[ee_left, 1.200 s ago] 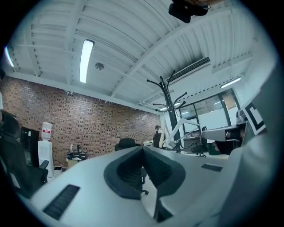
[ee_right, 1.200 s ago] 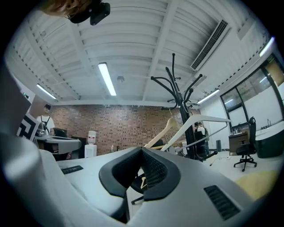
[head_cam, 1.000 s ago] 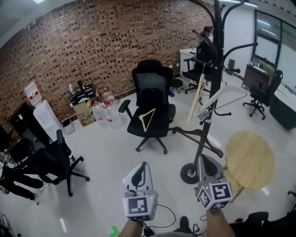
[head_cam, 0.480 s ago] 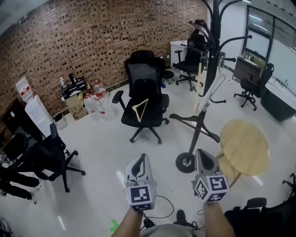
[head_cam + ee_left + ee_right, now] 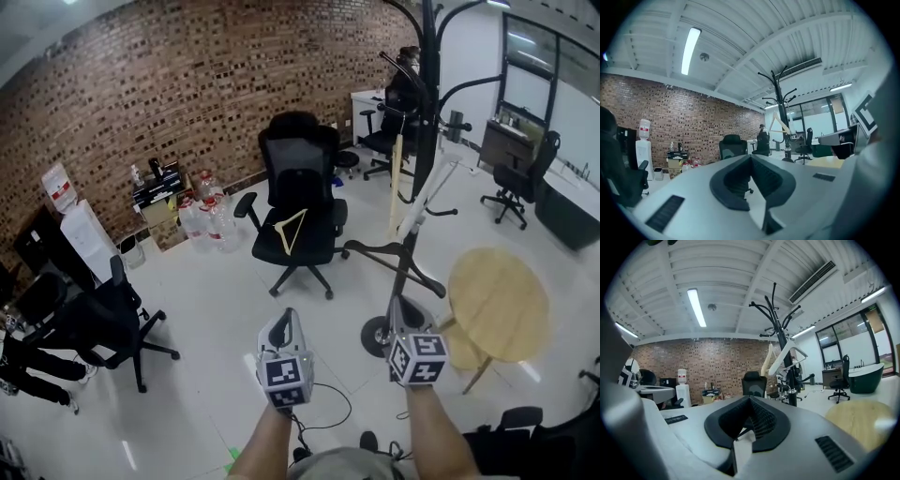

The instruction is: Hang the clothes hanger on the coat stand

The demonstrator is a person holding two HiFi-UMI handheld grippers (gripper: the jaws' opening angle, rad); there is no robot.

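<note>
A brick wall point(image 5: 187, 84) fills the upper left over a glossy white floor point(image 5: 211, 314). A black office chair point(image 5: 298, 173) stands centre, a round wooden table point(image 5: 497, 300) lower right, glass partitions point(image 5: 555, 89) upper right.

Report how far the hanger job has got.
Done: a pale wooden hanger and a white hanger hang on the black coat stand. In hand: nothing; left tool and right tool are shut, empty. Left: the wooden triangular hanger lying on the black office chair.

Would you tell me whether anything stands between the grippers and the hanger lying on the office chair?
Nothing visible does: only floor lies between the left gripper, the right gripper and the hanger on the chair.
</note>
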